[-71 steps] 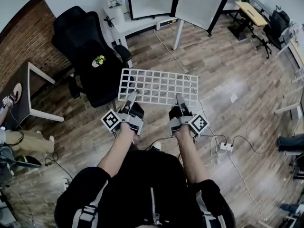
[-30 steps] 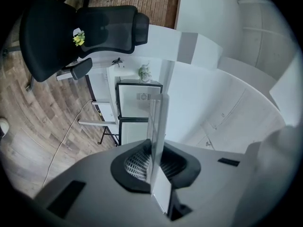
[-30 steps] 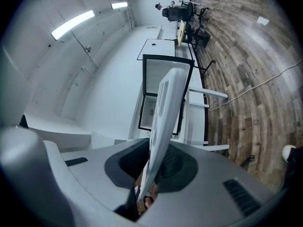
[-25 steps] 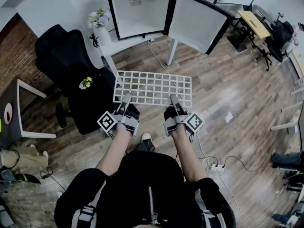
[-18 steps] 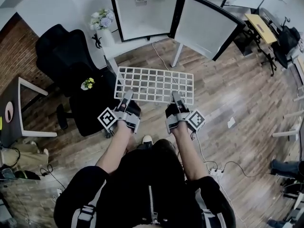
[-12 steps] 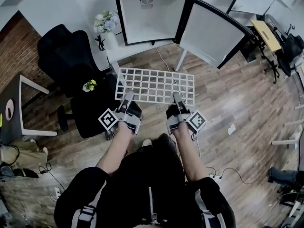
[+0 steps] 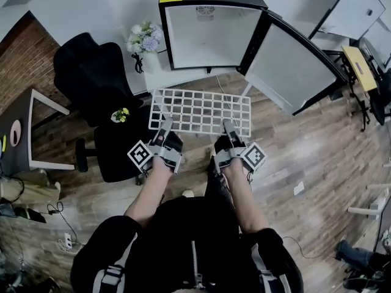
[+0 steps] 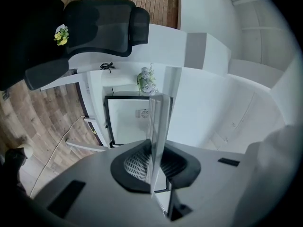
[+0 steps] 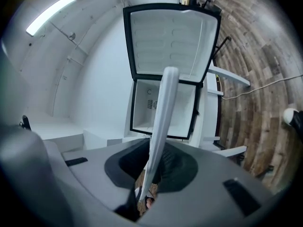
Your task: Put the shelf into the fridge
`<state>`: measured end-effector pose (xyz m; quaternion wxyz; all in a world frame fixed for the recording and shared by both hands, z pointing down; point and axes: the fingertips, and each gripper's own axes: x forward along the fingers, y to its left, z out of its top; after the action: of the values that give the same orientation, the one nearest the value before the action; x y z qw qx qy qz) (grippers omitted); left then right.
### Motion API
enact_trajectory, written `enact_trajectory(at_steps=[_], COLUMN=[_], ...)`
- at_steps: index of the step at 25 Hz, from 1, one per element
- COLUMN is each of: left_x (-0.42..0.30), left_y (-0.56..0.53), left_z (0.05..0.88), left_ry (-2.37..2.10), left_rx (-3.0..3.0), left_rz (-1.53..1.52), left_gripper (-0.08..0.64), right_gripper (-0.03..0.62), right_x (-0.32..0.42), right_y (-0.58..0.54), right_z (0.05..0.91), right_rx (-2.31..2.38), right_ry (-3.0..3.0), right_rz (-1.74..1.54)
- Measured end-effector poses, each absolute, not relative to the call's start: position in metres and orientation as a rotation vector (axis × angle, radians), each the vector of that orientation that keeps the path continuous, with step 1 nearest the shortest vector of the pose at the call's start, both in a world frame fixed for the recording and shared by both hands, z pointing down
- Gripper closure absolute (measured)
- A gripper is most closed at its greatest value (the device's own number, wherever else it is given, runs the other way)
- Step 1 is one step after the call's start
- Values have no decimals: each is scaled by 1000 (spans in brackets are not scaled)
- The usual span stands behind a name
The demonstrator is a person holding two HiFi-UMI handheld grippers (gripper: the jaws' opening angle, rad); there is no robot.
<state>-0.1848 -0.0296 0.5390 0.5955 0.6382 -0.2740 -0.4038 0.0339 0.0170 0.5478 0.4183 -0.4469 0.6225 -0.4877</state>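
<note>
Stepped closer to small black fridge w/ white interior [image 7: 211, 35] since 0.5 s ago; looms bigger at far end. Nearest, clamping near edge of white wire-grid shelf [image 7: 201, 110] w/ L gripper [image 7: 165, 124] and R gripper [image 7: 226, 127], jaws pinched narrow on its wire. Held flat over brown wood-plank floor [image 7: 305, 157], w/ black office chair [image 7: 91, 72] at left. Just short of fridge opening, not inside; fridge door [image 7: 293, 66] swung open to right.

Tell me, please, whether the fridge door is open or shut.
Open: the door stands swung wide, baring the white inside of the fridge.
</note>
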Motion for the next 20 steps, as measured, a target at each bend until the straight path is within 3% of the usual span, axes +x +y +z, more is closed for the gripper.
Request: enact_trajectory(at_steps=[20], left_x=[-100], left_y=[-199], left_z=[525], left_ry=[-855], left_rx=[1411], left_rz=[-1108], left_gripper=[515], right_gripper=[551], right_x=[124], right_y=[-201], right_z=[535], right_rx=[-936], right_ry=[1713], right_rz=[-1402])
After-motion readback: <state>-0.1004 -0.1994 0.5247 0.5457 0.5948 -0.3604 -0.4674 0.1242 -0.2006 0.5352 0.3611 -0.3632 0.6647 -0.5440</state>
